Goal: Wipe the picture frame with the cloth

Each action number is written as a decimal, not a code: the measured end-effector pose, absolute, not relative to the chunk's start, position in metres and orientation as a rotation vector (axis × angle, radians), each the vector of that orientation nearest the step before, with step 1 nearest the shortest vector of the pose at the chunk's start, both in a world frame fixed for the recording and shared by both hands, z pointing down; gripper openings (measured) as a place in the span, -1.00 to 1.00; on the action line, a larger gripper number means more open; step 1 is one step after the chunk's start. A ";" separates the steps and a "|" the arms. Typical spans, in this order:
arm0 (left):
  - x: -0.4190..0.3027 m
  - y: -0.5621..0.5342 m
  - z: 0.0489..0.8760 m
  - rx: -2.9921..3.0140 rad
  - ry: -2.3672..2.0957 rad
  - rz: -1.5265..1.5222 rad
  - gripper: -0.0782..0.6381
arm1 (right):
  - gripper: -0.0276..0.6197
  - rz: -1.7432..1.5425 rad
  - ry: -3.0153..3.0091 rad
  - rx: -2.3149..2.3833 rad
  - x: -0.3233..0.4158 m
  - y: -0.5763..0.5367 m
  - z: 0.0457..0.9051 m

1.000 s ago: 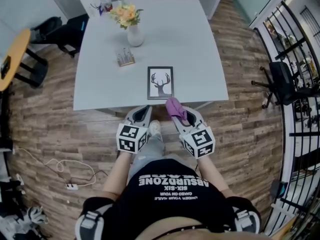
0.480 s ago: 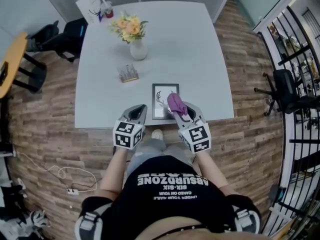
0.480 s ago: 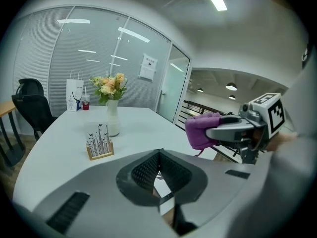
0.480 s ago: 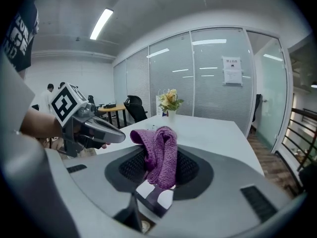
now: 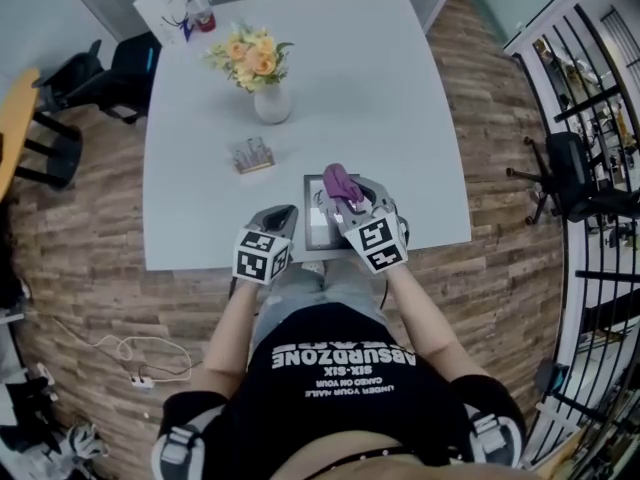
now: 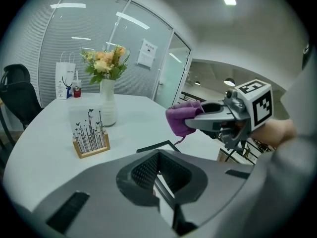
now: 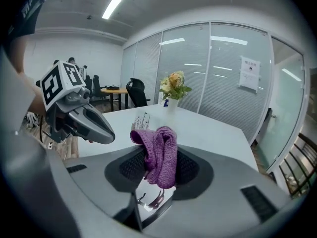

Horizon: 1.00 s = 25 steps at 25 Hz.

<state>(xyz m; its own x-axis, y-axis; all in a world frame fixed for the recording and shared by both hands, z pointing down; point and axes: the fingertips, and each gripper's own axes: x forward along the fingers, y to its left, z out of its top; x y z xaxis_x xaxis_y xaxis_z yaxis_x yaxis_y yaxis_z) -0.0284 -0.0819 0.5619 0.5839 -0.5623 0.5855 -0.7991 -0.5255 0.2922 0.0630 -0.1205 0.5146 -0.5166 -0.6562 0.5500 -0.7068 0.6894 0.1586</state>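
The right gripper, fingers clamped on the cloth, hangs over the frame. The frame lies flat by the near edge of the table, its long axis running away from the person. The left gripper is beside the frame, fingers closed and empty.

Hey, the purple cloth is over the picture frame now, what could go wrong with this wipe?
1. The black rectangular picture frame lies flat near the white table's front edge. The left gripper, beside it, holds nothing, so a stroke towards the person could slide the frame off.
2. The purple knitted cloth is only a small wad pinched in the right gripper, so its hard jaw tips might scrape the picture.
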 end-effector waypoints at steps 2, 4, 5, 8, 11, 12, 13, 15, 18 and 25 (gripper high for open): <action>-0.027 -0.086 0.572 2.260 -1.062 0.581 -0.74 | -0.49 0.091 -2.291 0.985 0.057 -0.130 0.527; -0.025 -0.088 0.583 2.241 -1.041 0.579 -0.74 | -0.50 0.076 -2.276 0.924 0.050 -0.138 0.540; -0.024 -0.089 0.588 2.230 -1.032 0.580 -0.74 | -0.50 0.072 -2.267 0.893 0.046 -0.140 0.547; -0.017 -0.087 0.605 2.202 -1.003 0.597 -0.74 | -0.50 0.052 -2.228 0.803 0.040 -0.143 0.568; -0.007 -0.082 0.621 2.198 -0.973 0.648 -0.74 | -0.50 0.019 -2.186 0.707 0.038 -0.145 0.589; -0.004 -0.080 0.627 2.196 -0.963 0.666 -0.74 | -0.50 0.009 -2.170 0.680 0.038 -0.145 0.596; -0.002 -0.078 0.633 2.192 -0.953 0.679 -0.74 | -0.50 0.000 -2.155 0.657 0.037 -0.146 0.602; 0.001 -0.076 0.643 2.179 -0.938 0.697 -0.74 | -0.50 -0.006 -2.131 0.619 0.035 -0.147 0.613; 0.006 -0.075 0.655 2.163 -0.929 0.728 -0.74 | -0.50 -0.008 -2.112 0.587 0.034 -0.149 0.624; 0.008 -0.069 0.671 2.138 -0.906 0.796 -0.74 | -0.49 0.009 -2.096 0.541 0.029 -0.147 0.637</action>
<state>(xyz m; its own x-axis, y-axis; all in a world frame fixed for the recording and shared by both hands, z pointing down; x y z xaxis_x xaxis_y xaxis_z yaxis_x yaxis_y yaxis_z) 0.0076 -0.0695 0.6709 0.5720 -0.3644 0.7349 -0.7757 -0.5314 0.3404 0.0291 -0.1466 0.6368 -0.4623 -0.3738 0.8041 -0.3808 0.9026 0.2006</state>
